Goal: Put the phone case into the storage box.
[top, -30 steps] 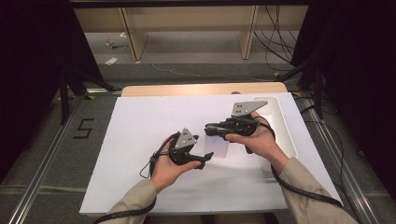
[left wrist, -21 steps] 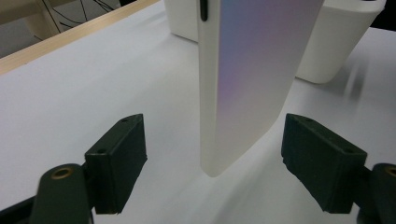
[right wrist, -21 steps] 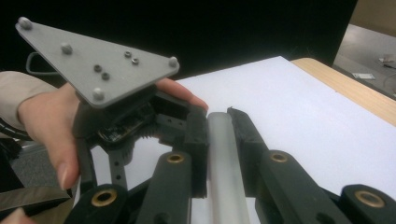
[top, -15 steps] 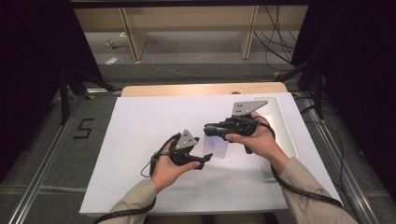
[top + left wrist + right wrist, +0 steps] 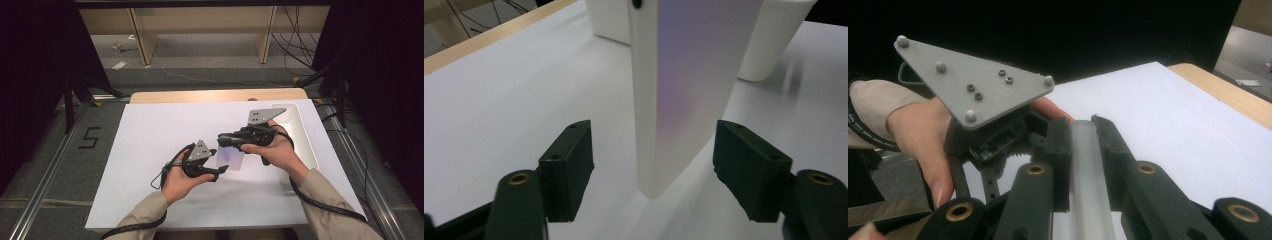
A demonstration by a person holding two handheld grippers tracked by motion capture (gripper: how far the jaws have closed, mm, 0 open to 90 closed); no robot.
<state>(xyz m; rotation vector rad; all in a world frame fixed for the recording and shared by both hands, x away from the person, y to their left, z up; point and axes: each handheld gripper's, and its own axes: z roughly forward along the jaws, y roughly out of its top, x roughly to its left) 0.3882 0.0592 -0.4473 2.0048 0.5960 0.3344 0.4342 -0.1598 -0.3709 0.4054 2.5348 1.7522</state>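
Observation:
A thin white panel (image 5: pixel 230 159) with a faint purple sheen hangs upright over the white sheet. My right gripper (image 5: pixel 223 141) is shut on its top edge. In the right gripper view the panel's edge (image 5: pixel 1087 165) runs between the pressed jaws of that gripper (image 5: pixel 1083 125). My left gripper (image 5: pixel 219 173) reaches in from the left at the panel's lower end. In the left gripper view the panel (image 5: pixel 689 90) stands between the jaws of that gripper (image 5: pixel 654 155), with a gap on each side. Those jaws have just been closing.
A white tray (image 5: pixel 302 131) lies on the table's right side, also seen behind the panel as the tray (image 5: pixel 774 45). A white sheet (image 5: pixel 150 145) covers the table, with a wooden edge (image 5: pixel 200 96) at the far side. Wooden shelves and cables lie beyond.

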